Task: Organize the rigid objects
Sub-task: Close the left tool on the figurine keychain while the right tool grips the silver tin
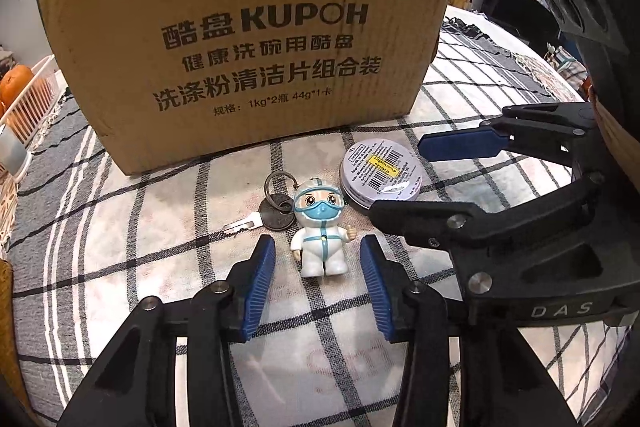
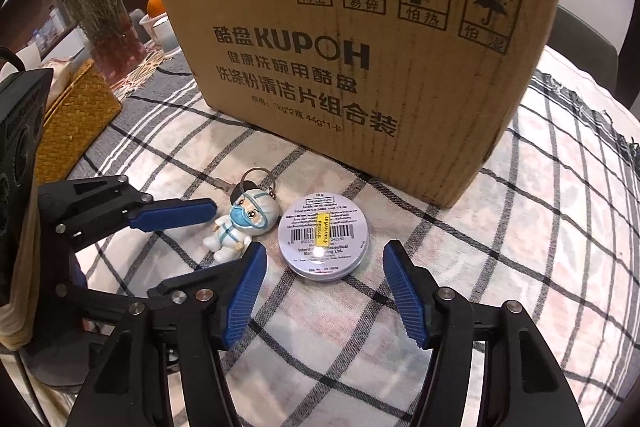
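Left gripper (image 1: 318, 287) frame: black plastic arms with triangular cut-outs and round silver pins at the joints.
Left gripper pads (image 1: 256, 291): blue, finely ribbed on the inner faces.
Right gripper (image 2: 324, 297) frame: the same black linkage with silver pins.
Right gripper pads (image 2: 404, 301): blue and ribbed.
Marking: white letters "DAS" on the black body behind the right gripper's fingers.

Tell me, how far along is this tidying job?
Nothing looks put away yet. The figurine keychain, its key and the round tin all lie on the checked tablecloth in front of the cardboard box. In hand: nothing; the left hand-held gripper is open around the figurine, the right hand-held gripper open at the tin. Left: grasping and sorting everything, probably into the box.
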The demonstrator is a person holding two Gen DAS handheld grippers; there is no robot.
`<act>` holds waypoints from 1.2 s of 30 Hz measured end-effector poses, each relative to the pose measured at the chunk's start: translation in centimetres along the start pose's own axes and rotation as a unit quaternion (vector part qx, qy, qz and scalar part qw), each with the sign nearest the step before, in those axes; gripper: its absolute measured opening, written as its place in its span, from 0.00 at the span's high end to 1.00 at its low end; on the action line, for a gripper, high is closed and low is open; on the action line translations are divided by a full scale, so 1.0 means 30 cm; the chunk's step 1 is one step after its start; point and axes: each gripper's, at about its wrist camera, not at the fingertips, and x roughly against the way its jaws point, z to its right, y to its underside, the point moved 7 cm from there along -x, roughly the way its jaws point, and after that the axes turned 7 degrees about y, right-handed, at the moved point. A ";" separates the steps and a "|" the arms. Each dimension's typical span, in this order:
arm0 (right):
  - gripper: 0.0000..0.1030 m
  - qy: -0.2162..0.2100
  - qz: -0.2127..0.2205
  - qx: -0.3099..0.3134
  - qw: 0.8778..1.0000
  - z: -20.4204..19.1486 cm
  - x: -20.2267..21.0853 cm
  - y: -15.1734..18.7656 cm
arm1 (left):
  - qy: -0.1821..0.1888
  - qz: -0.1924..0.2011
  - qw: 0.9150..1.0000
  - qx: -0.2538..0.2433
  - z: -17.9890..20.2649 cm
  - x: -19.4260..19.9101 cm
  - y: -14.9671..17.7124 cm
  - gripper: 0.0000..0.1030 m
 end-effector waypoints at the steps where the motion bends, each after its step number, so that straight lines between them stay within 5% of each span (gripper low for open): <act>1: 0.40 0.000 0.000 0.001 1.000 -0.002 -0.003 -0.001 | -0.001 -0.001 1.000 0.001 0.000 -0.004 -0.001 0.60; 12: 0.49 -0.016 -0.011 -0.026 0.999 0.007 -0.053 -0.023 | -0.014 0.009 1.000 0.001 -0.012 -0.030 -0.037 0.66; 36: 0.49 0.043 0.002 -0.061 0.997 0.036 0.018 0.012 | -0.010 0.050 0.999 0.015 -0.041 0.071 -0.029 0.69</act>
